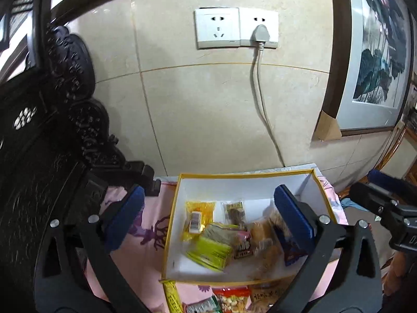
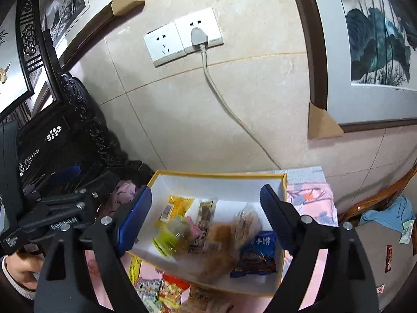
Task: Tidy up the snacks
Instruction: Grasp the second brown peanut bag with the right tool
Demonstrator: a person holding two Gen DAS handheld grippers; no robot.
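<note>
Since both pairs of jaws stand wide with nothing between them, the left gripper [image 1: 208, 219] and right gripper [image 2: 206, 219] hover empty above the yellow-rimmed box [image 1: 245, 175], probably free for another pick. Inside the box lie several snack packets [image 1: 208, 250], a blue one [image 2: 256, 257] among them; more packets [image 2: 166, 290] wait just outside its near wall.

Left tongs [image 1: 208, 224]: jaws wide apart, nothing between the blue pads [image 1: 294, 216], angled downward. Right tongs [image 2: 206, 221]: jaws spread, empty, angled downward, level beside the left. A hand [image 2: 22, 271] with a white cuff grips the left handle.
</note>
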